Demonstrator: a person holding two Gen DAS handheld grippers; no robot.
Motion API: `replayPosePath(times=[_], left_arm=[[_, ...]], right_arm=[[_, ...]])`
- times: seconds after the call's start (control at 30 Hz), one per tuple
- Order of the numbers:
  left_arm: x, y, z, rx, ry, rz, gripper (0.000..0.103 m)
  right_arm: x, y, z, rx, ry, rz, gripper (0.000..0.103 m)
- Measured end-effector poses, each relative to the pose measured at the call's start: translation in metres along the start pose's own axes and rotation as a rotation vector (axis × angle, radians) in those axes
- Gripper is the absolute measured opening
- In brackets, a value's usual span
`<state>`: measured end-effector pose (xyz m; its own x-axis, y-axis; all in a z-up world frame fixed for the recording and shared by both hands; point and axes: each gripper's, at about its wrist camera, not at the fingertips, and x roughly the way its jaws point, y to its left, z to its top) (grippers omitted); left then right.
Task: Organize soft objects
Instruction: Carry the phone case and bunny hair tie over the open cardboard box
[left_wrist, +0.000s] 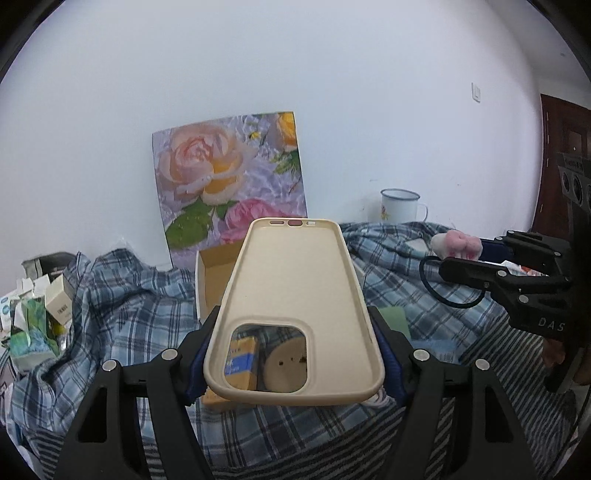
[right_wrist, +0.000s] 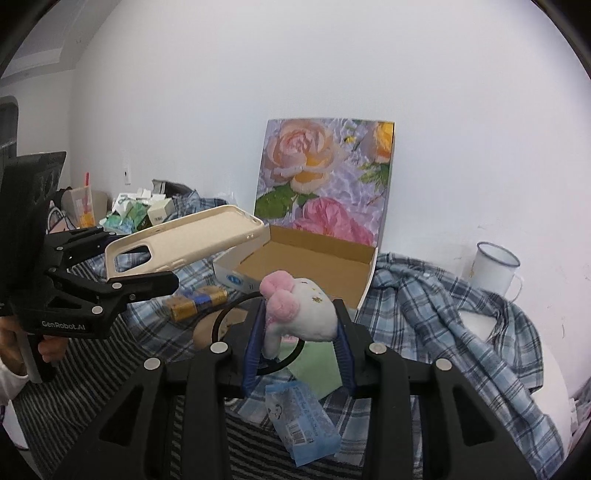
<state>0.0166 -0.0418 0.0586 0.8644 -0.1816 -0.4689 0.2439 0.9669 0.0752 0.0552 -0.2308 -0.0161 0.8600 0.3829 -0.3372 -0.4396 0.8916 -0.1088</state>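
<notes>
The left tongs (left_wrist: 293, 354) pinch a beige phone case (left_wrist: 295, 314) by its two long sides, near the end with the camera opening. The case is in the air, tilted, with its hollow inner side up, and its far end points toward the open cardboard box (right_wrist: 306, 258). In the right wrist view the same case (right_wrist: 184, 243) hangs just to the left of the box, above the blue checked cloth (right_wrist: 424, 295), and does not touch the box.

The right tongs (right_wrist: 299, 339) pinch a small plush toy (right_wrist: 303, 314), white with a pink bow on top. A black elastic ring (right_wrist: 221, 317) is fixed to the toy and hangs below and beside it. The toy is also in the air, in front of the near edge of the box. In the left wrist view the toy (left_wrist: 458, 245) shows at the tip of the right tongs, on the right side.

The lid of the box stands upright against the white wall and carries a picture of roses (right_wrist: 325, 177). Under the phone case, on the cloth, lie two batteries (right_wrist: 195, 301) and a round beige thing which I cannot identify. Below the right tongs lie a green flat piece (right_wrist: 317, 369) and a blue plastic packet (right_wrist: 303, 424). A white enamel mug (right_wrist: 495, 269) stands near the wall to the right of the box. At the far left there is a pile of small cartons (left_wrist: 37, 314).
</notes>
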Motion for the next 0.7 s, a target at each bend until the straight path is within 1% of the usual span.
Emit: replayPosePath(times=[0.17,0.4,0.57,0.7], left_arm=[[-0.009,0.004,0.026,-0.002,-0.028,0.014,0.075],[-0.021,0.014,0.064,-0.002,-0.070,0.071,0.075],[-0.020,0.015,0.094,-0.008,-0.110,0.061,0.075],[-0.019,0.010,0.116,0.010,-0.149,0.055,0.075]], right_arm=[[-0.009,-0.002,0.027,-0.012,-0.042,-0.003,0.034],[-0.014,-0.004,0.064,-0.018,-0.102,0.010,0.034],[-0.014,-0.012,0.087,0.011,-0.144,0.025,0.034],[-0.013,-0.017,0.108,0.007,-0.170,0.003,0.035]])
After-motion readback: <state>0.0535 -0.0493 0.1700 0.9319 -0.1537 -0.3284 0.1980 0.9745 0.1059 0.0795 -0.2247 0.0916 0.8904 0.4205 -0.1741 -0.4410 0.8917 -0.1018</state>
